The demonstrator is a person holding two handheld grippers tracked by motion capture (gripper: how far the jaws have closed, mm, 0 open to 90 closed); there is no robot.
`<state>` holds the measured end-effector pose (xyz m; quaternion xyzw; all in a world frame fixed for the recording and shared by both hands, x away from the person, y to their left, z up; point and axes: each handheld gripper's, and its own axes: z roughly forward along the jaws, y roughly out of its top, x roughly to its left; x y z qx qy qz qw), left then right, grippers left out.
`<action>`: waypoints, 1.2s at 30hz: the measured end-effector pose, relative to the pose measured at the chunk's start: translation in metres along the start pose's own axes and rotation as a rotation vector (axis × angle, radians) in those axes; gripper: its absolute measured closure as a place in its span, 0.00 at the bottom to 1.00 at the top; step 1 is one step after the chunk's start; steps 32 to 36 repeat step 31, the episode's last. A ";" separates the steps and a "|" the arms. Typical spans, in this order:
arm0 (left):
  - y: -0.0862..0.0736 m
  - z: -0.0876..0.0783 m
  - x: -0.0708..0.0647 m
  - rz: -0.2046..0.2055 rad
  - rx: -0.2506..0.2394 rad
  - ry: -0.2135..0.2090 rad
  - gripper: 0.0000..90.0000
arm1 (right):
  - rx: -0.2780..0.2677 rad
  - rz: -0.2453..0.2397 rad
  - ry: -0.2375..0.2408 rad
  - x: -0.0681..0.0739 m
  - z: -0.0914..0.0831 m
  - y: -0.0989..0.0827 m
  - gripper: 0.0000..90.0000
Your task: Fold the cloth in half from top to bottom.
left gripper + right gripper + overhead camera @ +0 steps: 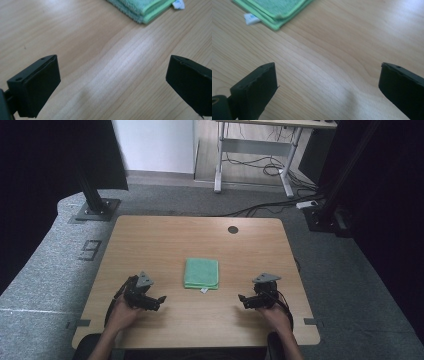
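Left hand [121,312]: it comes in from the near edge of the table and holds the left gripper [156,301] low over the wood.
Left gripper fingers [35,88]: wide apart, with nothing between them (bare wood shows in the gap in the left gripper view).
Right hand [276,312]: it comes in from the near edge on the other side and holds the right gripper [243,300], also low over the wood.
Right gripper fingers [254,91]: wide apart too, holding nothing; between them is bare wood.
Table [165,237]: light wood with rounded corners; both grippers are on its near half and point inward, toward each other.
Cloth [201,273]: green, folded to a flat square, lying on the table beyond the fingertips and between the two grippers, apart from both. In the left gripper view it lies ahead of the fingers, toward the upper right [140,8]; in the right gripper view, toward the upper left [274,10].
Label [204,290]: small and white, it sticks out from the near edge of the cloth (the writing is too small to read).
Hole [233,229]: a dark round one in the table top, near the far edge, well beyond the cloth.
Desk [260,155]: on the floor behind the table, with cables under it.
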<state>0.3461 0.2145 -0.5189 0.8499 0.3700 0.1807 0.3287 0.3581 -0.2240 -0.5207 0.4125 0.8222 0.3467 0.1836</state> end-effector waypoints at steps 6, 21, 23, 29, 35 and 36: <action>-0.010 0.008 -0.002 -0.011 0.013 -0.012 0.00 | 0.020 0.017 -0.012 -0.004 0.007 -0.013 0.02; -0.023 0.019 0.002 -0.068 0.050 -0.031 0.00 | 0.020 0.044 -0.012 -0.005 0.020 -0.030 0.00; -0.023 0.019 0.002 -0.068 0.050 -0.031 0.00 | 0.011 0.049 -0.017 -0.005 0.021 -0.030 0.00; -0.023 0.020 0.002 -0.069 0.050 -0.029 0.00 | 0.010 0.049 -0.018 -0.005 0.021 -0.030 0.00; -0.023 0.020 0.002 -0.074 0.050 -0.025 0.00 | 0.011 0.049 -0.017 -0.005 0.021 -0.030 0.00; -0.023 0.020 0.002 -0.074 0.050 -0.025 0.00 | 0.011 0.049 -0.017 -0.005 0.021 -0.030 0.00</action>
